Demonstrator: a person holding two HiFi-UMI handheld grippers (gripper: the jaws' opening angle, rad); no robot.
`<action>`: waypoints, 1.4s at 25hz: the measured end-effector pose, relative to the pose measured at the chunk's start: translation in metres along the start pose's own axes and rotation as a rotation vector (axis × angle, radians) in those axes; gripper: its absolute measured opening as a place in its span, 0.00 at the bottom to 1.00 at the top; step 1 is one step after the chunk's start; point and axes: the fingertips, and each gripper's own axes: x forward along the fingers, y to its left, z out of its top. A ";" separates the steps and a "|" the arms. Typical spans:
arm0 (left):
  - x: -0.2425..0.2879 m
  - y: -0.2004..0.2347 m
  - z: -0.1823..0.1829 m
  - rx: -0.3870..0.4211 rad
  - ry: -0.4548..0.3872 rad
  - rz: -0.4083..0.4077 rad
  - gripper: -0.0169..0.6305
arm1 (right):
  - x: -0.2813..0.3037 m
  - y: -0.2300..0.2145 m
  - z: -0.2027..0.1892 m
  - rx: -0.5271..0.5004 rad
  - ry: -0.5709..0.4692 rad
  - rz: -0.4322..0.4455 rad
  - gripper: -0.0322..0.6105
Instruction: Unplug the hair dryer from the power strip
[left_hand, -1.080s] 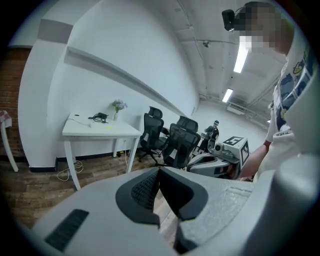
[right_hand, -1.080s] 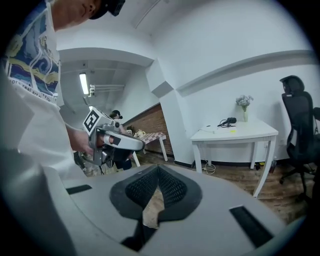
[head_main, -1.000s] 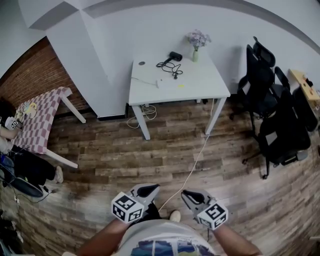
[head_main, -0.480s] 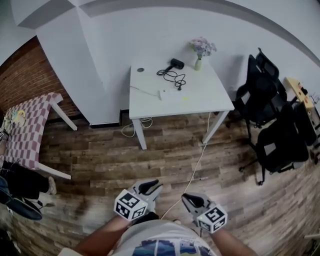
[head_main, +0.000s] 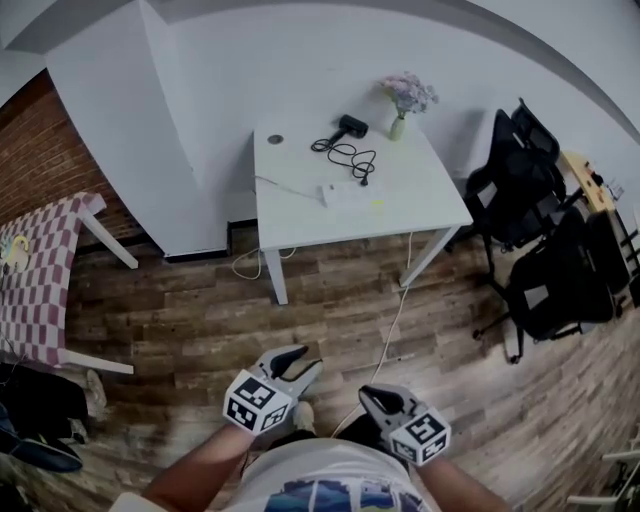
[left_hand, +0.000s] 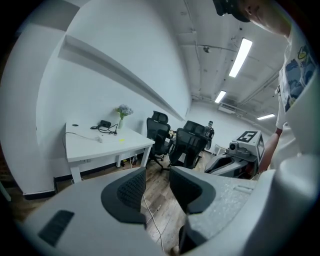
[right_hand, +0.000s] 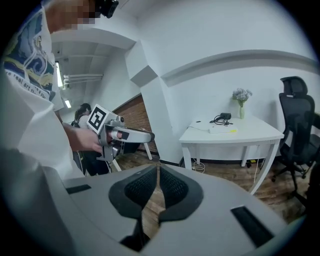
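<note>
Head view: the hair dryer (head_main: 350, 125) lies at the tabletop's (head_main: 290, 210) far side, its cord (head_main: 345, 155) looping toward the power strip (head_main: 347, 192) nearer the front edge. Both grippers hover over the floor (head_main: 200, 320), well apart from it. The left gripper's (head_main: 300, 360) fingers (left_hand: 131, 192) have just been opening and stand wide, empty. The right gripper's (head_main: 370, 397) fingers (right_hand: 140, 192) sit nearly together, nothing between.

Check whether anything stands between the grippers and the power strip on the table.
Nothing visible does. Only floor, crossed by a white cord, separates the table bearing the power strip from the left gripper, whose empty jaws have just been opening, and the shut right gripper.
</note>
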 end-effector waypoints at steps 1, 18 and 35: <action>0.000 0.007 0.002 -0.001 -0.005 0.002 0.23 | 0.004 0.001 0.003 0.002 0.004 -0.004 0.07; 0.064 0.096 0.052 -0.003 -0.014 0.079 0.24 | 0.059 -0.112 0.049 0.013 0.013 0.012 0.05; 0.210 0.164 0.142 -0.015 0.000 0.172 0.24 | 0.100 -0.291 0.108 -0.047 0.004 0.103 0.05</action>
